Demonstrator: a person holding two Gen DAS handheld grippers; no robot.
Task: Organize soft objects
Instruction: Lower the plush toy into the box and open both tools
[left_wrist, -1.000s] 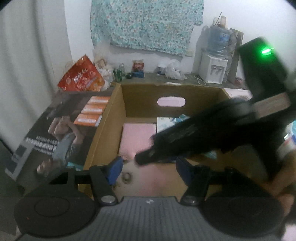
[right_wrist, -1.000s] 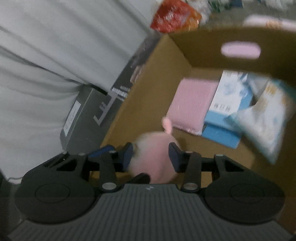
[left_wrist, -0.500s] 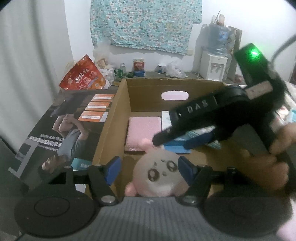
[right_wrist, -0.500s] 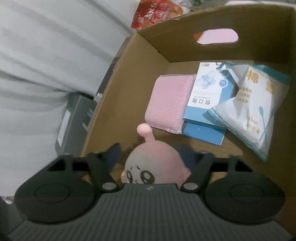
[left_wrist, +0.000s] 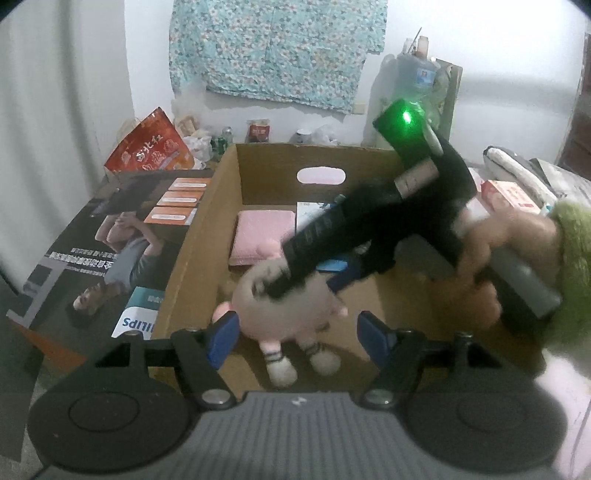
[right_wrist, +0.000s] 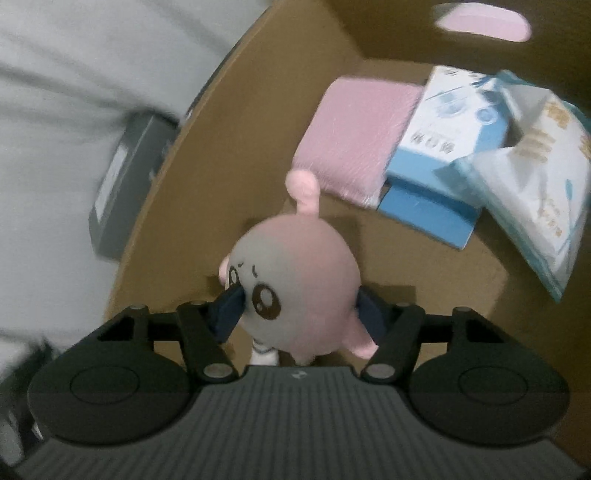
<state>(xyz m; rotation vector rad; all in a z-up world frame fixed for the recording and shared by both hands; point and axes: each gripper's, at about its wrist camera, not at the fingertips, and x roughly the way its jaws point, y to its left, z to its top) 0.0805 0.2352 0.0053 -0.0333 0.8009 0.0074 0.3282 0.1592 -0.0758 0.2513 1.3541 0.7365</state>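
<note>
Over at the left, the tall left wall of the cardboard box (right_wrist: 155, 206) stands close beside the pink plush toy (right_wrist: 295, 284), so there is little room that way. The toy is already inside the box, low over its near-left floor, between the pads of the right claw (right_wrist: 299, 314); the jaws are closing and both pads look to press its round head. The left claw (left_wrist: 295, 332) hangs half open just short of the toy, holding nothing. Further in lie a pink folded cloth (right_wrist: 354, 133), then a blue-and-white packet (right_wrist: 454, 122) and a clear bag (right_wrist: 535, 177) to the right, so I'd judge most packing done. Bare cardboard floor stays free at the near right for setting the toy down.
</note>
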